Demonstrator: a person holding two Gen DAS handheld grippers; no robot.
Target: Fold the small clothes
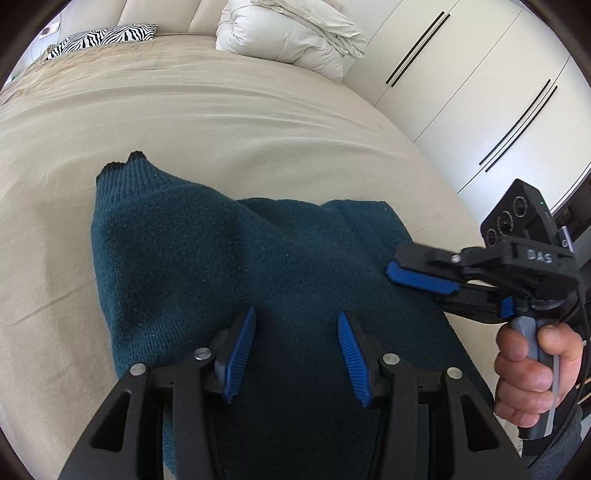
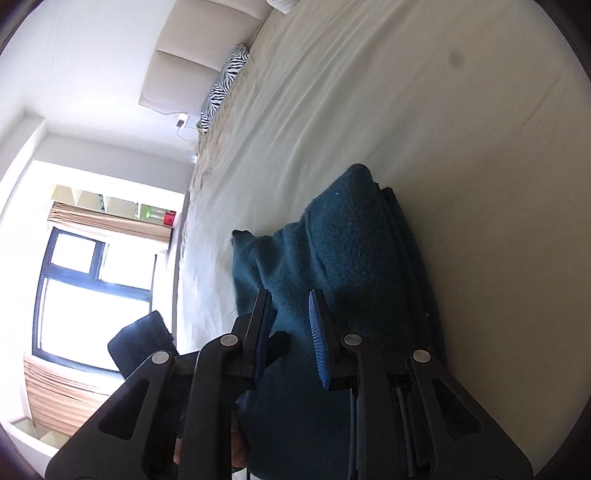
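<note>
A dark teal knitted sweater (image 1: 229, 266) lies partly folded on the beige bed sheet (image 1: 221, 122), its ribbed cuff or hem pointing to the far left. My left gripper (image 1: 295, 325) is open and hovers just above the near part of the sweater, empty. My right gripper (image 1: 413, 280) comes in from the right at the sweater's right edge, its jaws close together in the left wrist view. In the right wrist view the right gripper (image 2: 288, 321) has a gap between its pads, with the sweater (image 2: 351, 251) lying behind it; whether it grips cloth is unclear.
A zebra-print pillow (image 1: 107, 37) and a bunched white duvet (image 1: 291, 33) lie at the head of the bed. White wardrobe doors (image 1: 480, 81) stand to the right. A window (image 2: 96, 291) is beyond the bed's far side.
</note>
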